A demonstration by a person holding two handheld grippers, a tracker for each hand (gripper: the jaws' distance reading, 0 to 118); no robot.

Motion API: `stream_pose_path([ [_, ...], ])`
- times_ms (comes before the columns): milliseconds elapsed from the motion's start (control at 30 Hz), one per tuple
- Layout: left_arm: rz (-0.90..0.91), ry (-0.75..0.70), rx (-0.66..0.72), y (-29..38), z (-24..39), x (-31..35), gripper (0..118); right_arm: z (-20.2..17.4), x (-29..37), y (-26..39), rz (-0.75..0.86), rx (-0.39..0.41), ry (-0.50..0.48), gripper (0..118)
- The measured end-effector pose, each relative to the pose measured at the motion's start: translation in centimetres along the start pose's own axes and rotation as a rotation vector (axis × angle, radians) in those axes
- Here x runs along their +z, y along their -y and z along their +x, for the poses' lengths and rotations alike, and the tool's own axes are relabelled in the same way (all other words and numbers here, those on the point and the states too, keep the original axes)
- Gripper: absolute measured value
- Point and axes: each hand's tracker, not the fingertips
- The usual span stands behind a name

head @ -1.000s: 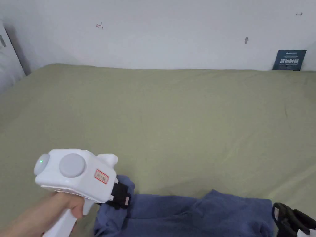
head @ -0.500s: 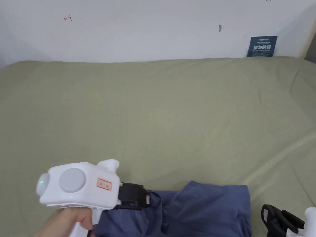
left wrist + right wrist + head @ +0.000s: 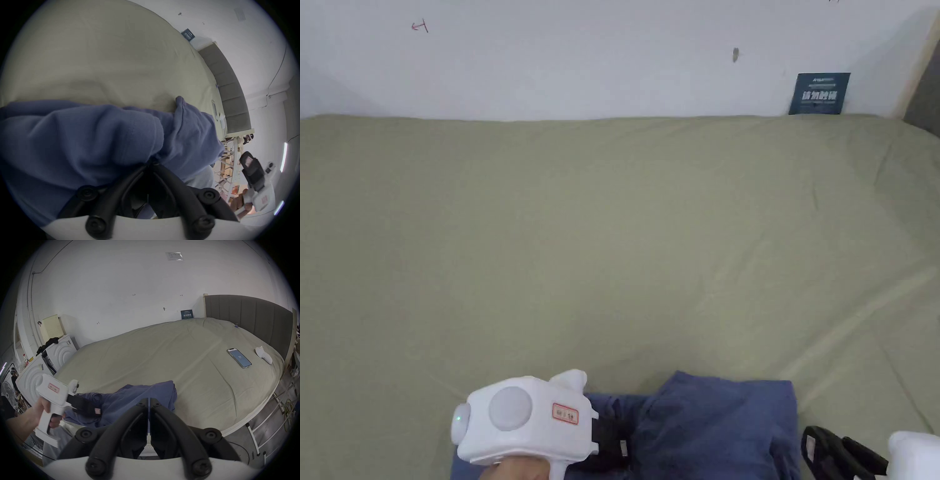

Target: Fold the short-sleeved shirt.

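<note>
Shirt: the blue shirt (image 3: 712, 425) lies bunched at the near edge of the bed (image 3: 612, 250).
Left gripper (image 3: 151, 162): jaws closed on a gathered fold of the shirt.
Right gripper (image 3: 149, 400): jaws together, holding nothing, just right of the shirt.
Advice: I'd draw the cloth flat, unhurried, before creasing.

No text is legible: at 1 o'clock in the head view, a dark blue sign (image 3: 819, 93) with white characters stands against the wall (image 3: 612, 56); at 11 o'clock, a red pen mark (image 3: 419, 26); at 6 o'clock, a red-framed label (image 3: 565, 413) on the left gripper (image 3: 615, 447).
</note>
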Motion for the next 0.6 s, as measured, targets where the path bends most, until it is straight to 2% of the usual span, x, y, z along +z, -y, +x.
stream_pose_path([
  [33,0.017,-0.025,-0.01,0.1,0.1,0.4,0,0.0,0.1,0.0,-0.002,-0.002,0.002,5],
  [133,0.02,0.021,-0.01,-0.2,-1.3,2.9,0,-0.3,0.1,0.0,-0.009,-0.001,0.001,5],
  [300,0.162,0.02,-0.084,0.2,-3.0,13.6,0,-1.6,-1.1,-0.2,-0.028,0.017,-0.017,5],
  [400,0.244,-0.042,-0.006,1.0,-7.2,18.3,0,-2.6,-2.1,-0.2,-0.047,0.021,-0.041,5],
  [500,0.249,-0.139,0.053,2.0,-11.2,19.2,0,-3.5,-2.6,-0.2,-0.048,0.035,-0.052,5],
  [533,0.244,-0.117,0.057,2.1,-12.3,19.0,3,-3.7,-2.7,-0.2,-0.054,0.031,-0.06,5],
  [567,0.23,-0.067,0.055,2.2,-13.1,18.8,23,-3.8,-2.8,-0.2,-0.06,0.028,-0.067,5],
  [600,0.202,0.007,0.051,2.1,-13.6,18.4,60,-3.9,-3.1,-0.3,-0.072,0.026,-0.077,5],
])
